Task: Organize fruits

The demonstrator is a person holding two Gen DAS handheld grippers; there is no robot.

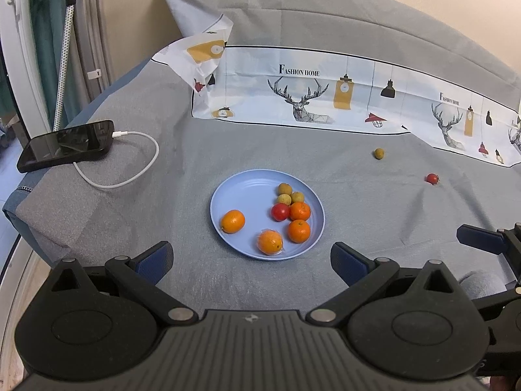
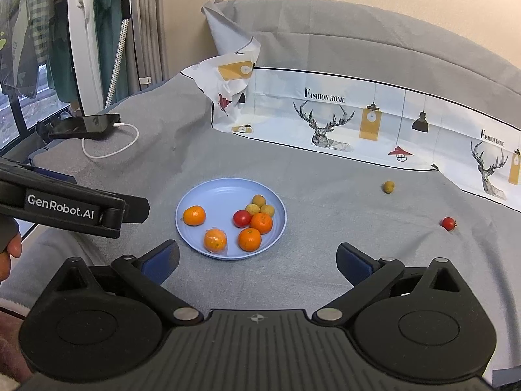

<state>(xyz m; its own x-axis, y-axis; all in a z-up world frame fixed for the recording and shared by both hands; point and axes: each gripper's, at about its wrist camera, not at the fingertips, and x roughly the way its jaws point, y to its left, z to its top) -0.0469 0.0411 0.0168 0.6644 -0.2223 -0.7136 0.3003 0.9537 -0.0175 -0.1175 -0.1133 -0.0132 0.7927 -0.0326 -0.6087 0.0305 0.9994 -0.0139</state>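
Blue round plate (image 1: 228,195), flat on the grey bed cover, held four oranges, one of them (image 1: 270,242) in clear wrap, one red tomato (image 1: 280,211), and three small yellow-brown fruits clustered at its far right. Loose beyond it to the right: one yellow-brown fruit (image 1: 378,153), one small tomato (image 1: 432,178).

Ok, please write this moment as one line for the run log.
left hand-held gripper: open, empty | right hand-held gripper: open, empty | plate: holds eight fruits | off plate: small yellow fruit, cherry tomato
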